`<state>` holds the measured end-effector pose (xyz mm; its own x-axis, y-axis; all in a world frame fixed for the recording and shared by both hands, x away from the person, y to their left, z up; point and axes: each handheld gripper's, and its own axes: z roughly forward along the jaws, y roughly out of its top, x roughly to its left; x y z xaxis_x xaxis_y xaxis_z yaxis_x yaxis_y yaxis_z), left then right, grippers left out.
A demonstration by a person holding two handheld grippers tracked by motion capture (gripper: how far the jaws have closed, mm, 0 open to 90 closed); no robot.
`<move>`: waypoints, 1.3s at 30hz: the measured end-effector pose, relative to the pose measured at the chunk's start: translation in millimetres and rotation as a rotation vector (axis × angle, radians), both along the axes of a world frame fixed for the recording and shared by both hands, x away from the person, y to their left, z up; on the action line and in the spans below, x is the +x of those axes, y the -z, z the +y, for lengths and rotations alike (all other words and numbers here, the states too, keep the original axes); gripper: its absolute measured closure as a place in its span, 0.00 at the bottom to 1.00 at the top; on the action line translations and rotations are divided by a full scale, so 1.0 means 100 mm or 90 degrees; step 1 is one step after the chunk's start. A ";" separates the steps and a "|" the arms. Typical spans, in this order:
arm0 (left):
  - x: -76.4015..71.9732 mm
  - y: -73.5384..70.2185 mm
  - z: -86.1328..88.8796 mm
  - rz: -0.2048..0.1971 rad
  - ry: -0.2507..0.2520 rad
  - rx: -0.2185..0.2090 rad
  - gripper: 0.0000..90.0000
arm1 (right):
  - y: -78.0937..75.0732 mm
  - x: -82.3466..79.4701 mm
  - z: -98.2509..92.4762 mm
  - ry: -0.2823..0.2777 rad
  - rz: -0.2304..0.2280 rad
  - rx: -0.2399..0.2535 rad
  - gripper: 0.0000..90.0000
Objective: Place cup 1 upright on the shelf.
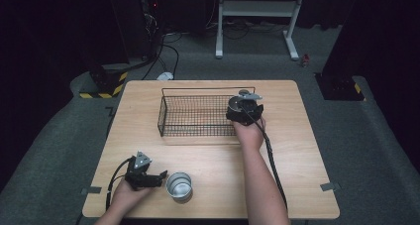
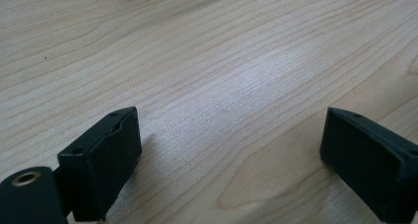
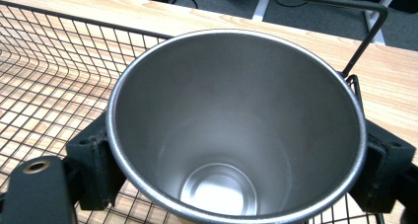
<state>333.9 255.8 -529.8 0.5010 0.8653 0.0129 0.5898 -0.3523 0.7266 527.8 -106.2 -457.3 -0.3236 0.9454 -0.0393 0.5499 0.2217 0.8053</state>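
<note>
While a person's two forearms reach in from the near edge of a light wooden table [image 1: 208,150], each hand holds a black two-jaw gripper. At the far right corner of a black wire basket [image 1: 195,115], which sits on the far half of the table, the right gripper [image 1: 243,110] is held by the right hand [image 1: 250,132], its cable trailing back along the forearm. From the right gripper view, a stainless steel cup [image 3: 236,130] sits upright between the two black jaws, which press against its sides just under the rim, so the jaws are clamped on it. Its open mouth faces the camera and the shiny inside bottom is visible. Beneath and to the left of it lies the basket's wire mesh floor, and the basket's raised handle bar crosses behind it; whether the cup's base touches the mesh is hard to tell from here. Near the table's front edge, the left hand [image 1: 130,188] holds the left gripper [image 1: 161,178] low over the wood, pointing right. A second steel cup [image 1: 179,185] stands upright just beside its tips. Seen from the left gripper view, its jaws stand wide apart with bare wood grain between them.
</note>
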 end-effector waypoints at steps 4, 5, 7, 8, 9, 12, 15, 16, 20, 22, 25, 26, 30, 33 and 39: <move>0.00 0.00 0.00 0.000 0.000 0.000 0.10 | 0.02 -0.02 -0.01 0.003 -0.001 0.004 0.14; 0.00 0.00 0.00 0.000 0.000 0.000 0.10 | 0.02 -0.02 -0.01 0.003 -0.001 0.002 0.14; 0.00 0.00 0.00 0.000 0.000 0.000 0.10 | 0.02 -0.02 -0.01 0.005 0.004 0.002 0.14; 0.00 0.00 0.00 0.000 0.000 0.000 0.10 | 0.02 -0.03 -0.01 0.005 0.004 0.002 0.14; 0.00 0.00 0.00 0.000 0.000 0.000 0.10 | 0.02 -0.03 -0.01 0.003 0.004 0.000 0.14; 0.00 0.00 0.00 0.001 0.000 0.000 0.10 | 0.02 -0.03 -0.01 0.003 0.006 -0.001 0.14; 0.00 0.00 0.00 0.000 0.000 0.000 0.10 | 0.01 -0.03 -0.01 0.003 0.008 0.002 0.14; 0.00 0.00 0.00 0.000 0.000 0.000 0.10 | 0.01 -0.02 -0.02 -0.002 0.009 0.001 0.14; 0.00 0.00 0.00 0.000 0.000 0.000 0.10 | 0.01 -0.03 -0.03 0.005 0.012 -0.003 0.11; 0.00 0.00 0.00 0.001 0.001 0.000 0.10 | 0.01 -0.04 -0.05 0.002 0.012 0.003 0.11; 0.00 0.00 0.00 0.000 0.000 0.000 0.10 | 0.00 -0.05 -0.06 0.003 0.006 0.002 0.11; 0.00 0.00 0.00 0.001 0.001 0.000 0.10 | 0.00 -0.05 -0.06 0.003 0.006 0.004 0.11; 0.00 0.00 0.00 0.000 0.000 0.000 0.10 | -0.01 -0.08 -0.08 0.001 0.003 0.003 0.11; 0.00 0.00 0.00 0.001 0.001 0.000 0.10 | -0.02 -0.10 -0.09 0.000 0.003 0.004 0.11; 0.00 0.00 0.00 0.000 0.000 0.000 0.10 | -0.01 -0.14 -0.12 -0.003 -0.005 0.003 0.11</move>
<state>333.9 255.8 -529.8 0.5011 0.8653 0.0129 0.5899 -0.3524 0.7265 514.2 -118.3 -456.3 -0.3278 0.9440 -0.0370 0.5420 0.2200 0.8111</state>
